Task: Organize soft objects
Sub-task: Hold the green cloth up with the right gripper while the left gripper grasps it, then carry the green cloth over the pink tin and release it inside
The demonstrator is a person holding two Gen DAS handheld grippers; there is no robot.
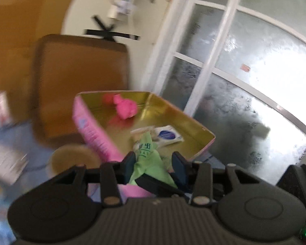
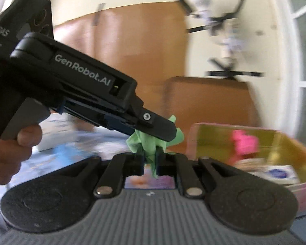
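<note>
Green packet (image 2: pixel 148 143) between both tongs, tin (image 1: pixel 173 110) behind

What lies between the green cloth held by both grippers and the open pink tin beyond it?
Nothing visible. The green cloth hangs pinched in the right gripper and the left gripper, just short of the pink tin. Inside, a pink toy and a white packet leave bare floor.
</note>
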